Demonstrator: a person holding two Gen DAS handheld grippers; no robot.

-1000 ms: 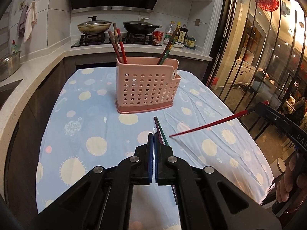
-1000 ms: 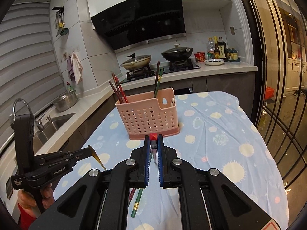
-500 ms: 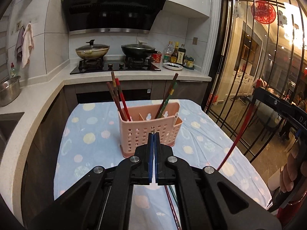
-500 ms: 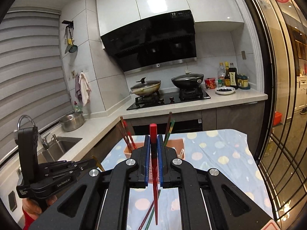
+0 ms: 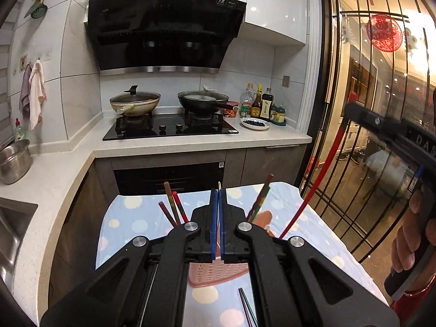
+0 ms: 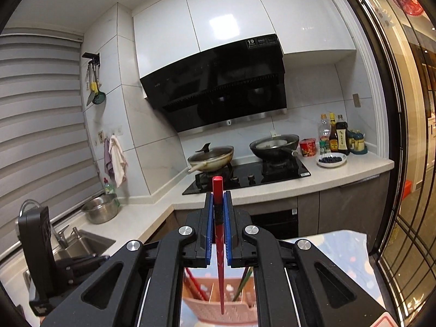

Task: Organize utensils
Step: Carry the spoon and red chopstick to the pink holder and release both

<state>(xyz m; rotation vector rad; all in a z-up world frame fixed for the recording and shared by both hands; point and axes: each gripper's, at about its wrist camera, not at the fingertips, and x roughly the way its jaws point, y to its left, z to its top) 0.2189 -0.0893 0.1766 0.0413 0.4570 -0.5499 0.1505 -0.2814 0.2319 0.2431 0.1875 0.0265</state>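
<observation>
A pink perforated utensil holder [image 5: 218, 273] [image 6: 239, 299] stands on the dotted blue tablecloth [image 5: 128, 218], with several chopsticks [image 5: 174, 209] upright in it. My right gripper [image 6: 218, 204] is shut on a red chopstick [image 6: 219, 245] held nearly vertical, tip down, above the holder. That chopstick [image 5: 318, 179] and the right gripper body [image 5: 392, 133] show at the right of the left wrist view. My left gripper [image 5: 217, 199] is shut on a thin pale chopstick end [image 5: 218, 184], raised over the holder. Two chopsticks [image 5: 246, 310] lie on the cloth in front of the holder.
Behind the table runs a counter with a hob [image 5: 170, 129], two lidded pans [image 5: 135, 103], bottles [image 5: 259, 103] and a dish [image 5: 254, 123]. A sink [image 6: 79, 242] and steel pot [image 6: 100, 208] lie at the left. A barred glass door [image 5: 354, 136] is at the right.
Both grippers have risen and tilted up, so the holder has dropped low in both views. The red chopstick has swung from near horizontal to near vertical over the holder.
</observation>
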